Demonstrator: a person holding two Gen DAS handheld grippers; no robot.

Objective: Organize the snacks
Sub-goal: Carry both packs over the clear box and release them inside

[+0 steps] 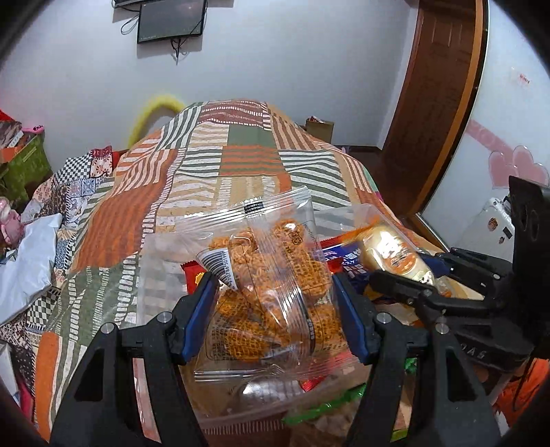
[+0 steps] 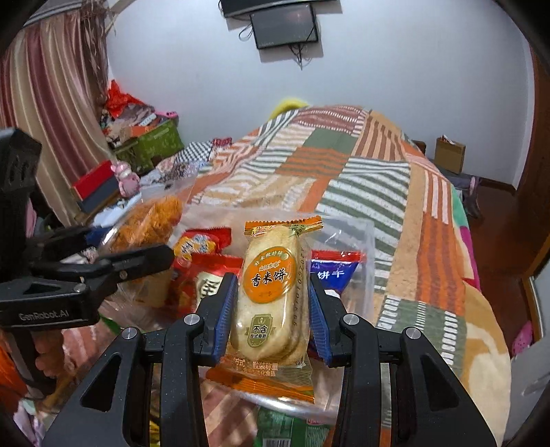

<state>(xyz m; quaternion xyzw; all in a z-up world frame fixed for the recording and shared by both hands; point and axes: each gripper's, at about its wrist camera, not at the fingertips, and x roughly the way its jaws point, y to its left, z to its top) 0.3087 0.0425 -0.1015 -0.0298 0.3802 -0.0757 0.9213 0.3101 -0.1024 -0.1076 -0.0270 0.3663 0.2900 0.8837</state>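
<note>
Here, view by view:

Left wrist view, left hand-held gripper [image 1: 275, 309]: its 2 blue pads press on both sides of a clear snack bag [image 1: 271, 275] filled with orange crunchy pieces, so it holds that bag.
Left wrist view, bag position: lifted above a clear plastic bin [image 1: 161, 271] holding other wrapped snacks, over the foot of the bed.
Left wrist view, right hand-held gripper [image 1: 398, 271]: seen at the right, clamped on a pale rice cracker pack [image 1: 395, 251].
Left wrist view, bed: covered by a patchwork quilt [image 1: 220, 161] in orange, green and cream stripes.

Right wrist view, right hand-held gripper [image 2: 273, 309]: narrow, its pads closed on the rice cracker pack [image 2: 271, 295], which stands upright between them.
Right wrist view, beneath the pack: a red packet [image 2: 202, 282] to the left and a blue packet [image 2: 333, 275] to the right, inside the clear plastic bin [image 2: 364, 240].
Right wrist view, left hand-held gripper [image 2: 137, 251]: enters from the left, holding the clear snack bag [image 2: 151, 220].
Right wrist view, wall: a dark screen [image 2: 285, 27] hangs high.
</note>
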